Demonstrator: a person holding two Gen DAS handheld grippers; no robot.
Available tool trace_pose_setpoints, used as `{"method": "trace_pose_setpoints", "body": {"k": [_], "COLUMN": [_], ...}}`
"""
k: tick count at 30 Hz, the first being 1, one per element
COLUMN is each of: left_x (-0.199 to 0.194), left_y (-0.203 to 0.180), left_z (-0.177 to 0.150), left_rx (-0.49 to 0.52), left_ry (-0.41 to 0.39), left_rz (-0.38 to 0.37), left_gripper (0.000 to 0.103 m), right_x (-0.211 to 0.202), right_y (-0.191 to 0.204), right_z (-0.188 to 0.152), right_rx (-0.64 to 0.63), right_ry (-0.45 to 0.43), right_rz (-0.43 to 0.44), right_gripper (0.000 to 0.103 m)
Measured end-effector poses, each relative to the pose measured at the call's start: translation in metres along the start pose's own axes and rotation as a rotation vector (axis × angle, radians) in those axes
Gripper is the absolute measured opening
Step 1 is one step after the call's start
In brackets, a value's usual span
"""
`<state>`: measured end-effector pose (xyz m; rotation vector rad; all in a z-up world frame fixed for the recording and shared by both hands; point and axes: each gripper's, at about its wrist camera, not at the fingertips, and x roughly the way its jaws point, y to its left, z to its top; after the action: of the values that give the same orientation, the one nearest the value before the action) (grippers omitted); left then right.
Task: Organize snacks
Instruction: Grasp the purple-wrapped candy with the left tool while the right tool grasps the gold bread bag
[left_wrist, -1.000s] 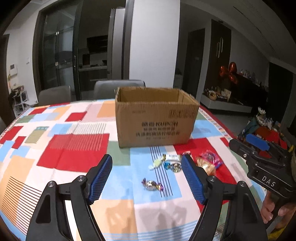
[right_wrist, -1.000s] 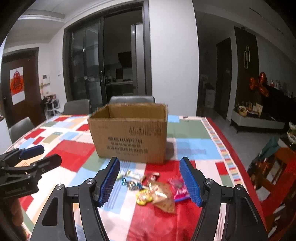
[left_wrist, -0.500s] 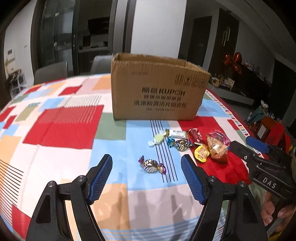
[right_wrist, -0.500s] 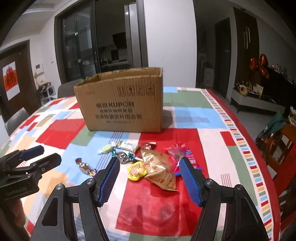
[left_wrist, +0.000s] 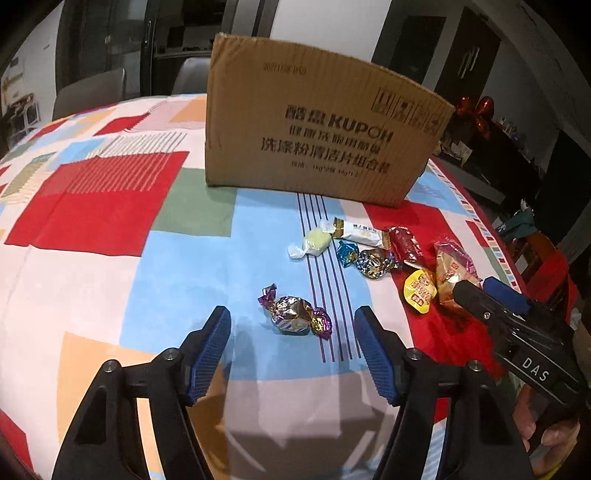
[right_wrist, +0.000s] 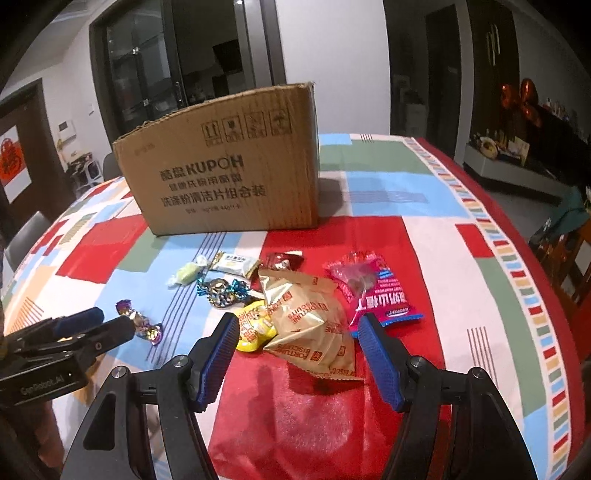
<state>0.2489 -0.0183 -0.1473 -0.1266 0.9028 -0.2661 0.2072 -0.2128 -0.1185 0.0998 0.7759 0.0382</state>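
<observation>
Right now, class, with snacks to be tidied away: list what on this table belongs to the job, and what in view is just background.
Belongs to the job:
cardboard box
foil sweet
fortune biscuit packet
pink packet
yellow packet
green sweet
white bar

Just background:
tablecloth
chairs
glass doors
</observation>
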Motion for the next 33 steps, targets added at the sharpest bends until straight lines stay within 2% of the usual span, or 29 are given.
{"method": "trace_pose_setpoints", "body": {"k": [10,15,19,24,33], "left_x": [0.017,0.02,0.021,0.019,-0.003], "left_y": [0.001,-0.001,-0.002,-0.004,-0.017], "left_z": [0.002,0.004,0.004,0.004,0.004], "left_rx": [-0.003,0.006,0.018,0.019,0.064], "left_ry": [0.022,0.031,0.038,0.048,0.02], "left_rz": [0.012,0.01,0.012,-0.002,-0.014], "left_gripper": [0.056,0.045,0.028,0.027,0.027], "right_x": [0.013,0.018,0.018,0.014,-0.007], "right_y": [-0.008,-0.012,-0.012,-0.01,-0.009], "right_z": [-0.002,-0.004,-0.004,-0.003,-0.005], "right_rx": [0.06,0.093,0.097,0.081,0.093], "right_ry": [0.035,0.051,0.047,0.038,0.018], "right_rz": [0.007,0.019,0.02,0.013,0.032], "right_gripper": [0.066,0.057,0.053,0.045,0.044]}}
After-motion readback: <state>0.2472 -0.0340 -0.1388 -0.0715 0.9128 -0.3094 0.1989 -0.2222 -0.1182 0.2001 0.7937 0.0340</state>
